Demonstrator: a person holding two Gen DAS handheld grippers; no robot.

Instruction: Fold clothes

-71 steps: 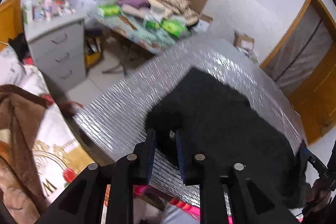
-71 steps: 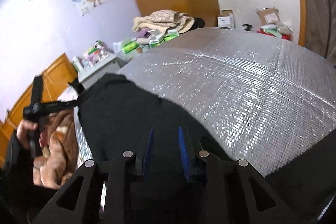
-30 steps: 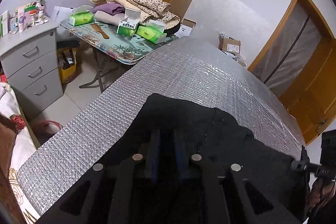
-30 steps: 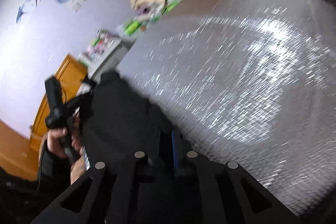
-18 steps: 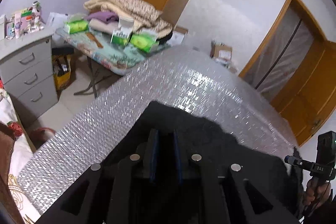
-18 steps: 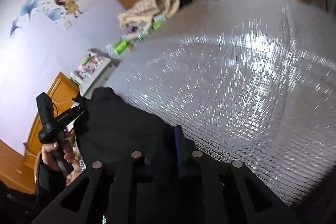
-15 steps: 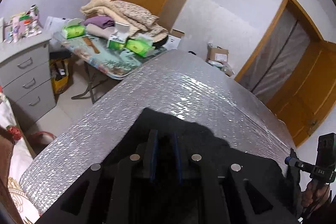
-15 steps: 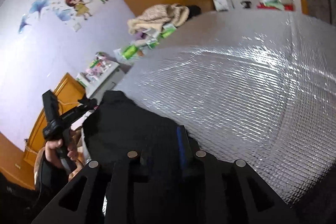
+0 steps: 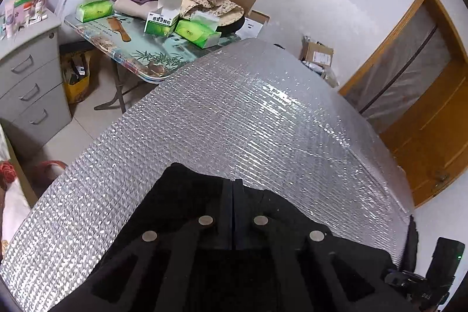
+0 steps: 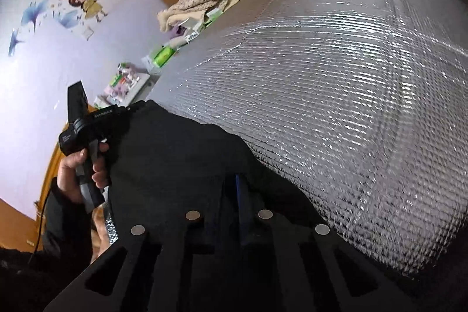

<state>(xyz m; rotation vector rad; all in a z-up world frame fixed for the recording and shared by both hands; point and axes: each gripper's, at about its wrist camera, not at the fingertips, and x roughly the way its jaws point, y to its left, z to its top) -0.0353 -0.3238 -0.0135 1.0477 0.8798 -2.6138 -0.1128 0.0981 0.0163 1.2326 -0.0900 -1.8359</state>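
Observation:
A black garment [image 9: 187,195] lies on the near part of the silver quilted mat [image 9: 248,122] that covers the table. My left gripper [image 9: 233,186] sits at the garment's far edge with its fingers pressed together, shut on the fabric. The right wrist view shows the same left gripper [image 10: 133,107] at the garment's [image 10: 175,154] far left corner, held by a person's hand [image 10: 84,165]. My right gripper [image 10: 231,183] is over the garment's near right edge. Its jaws are closing, and dark fabric is pinched in the narrow gap beside the blue pad [image 10: 238,189].
A side table [image 9: 140,48] beyond the mat's [image 10: 336,78] far left corner carries tissue packs, boxes and folded blankets. A grey drawer cabinet [image 9: 26,69] stands further left. Cardboard boxes [image 9: 317,53] lie on the floor by the wall, and a wooden door [image 9: 424,95] is at right.
The left jaws have gone from a visible gap to fully together at the garment's edge. The right jaws opened, then narrowed again on the fabric. Both hands have shifted a little over the mat.

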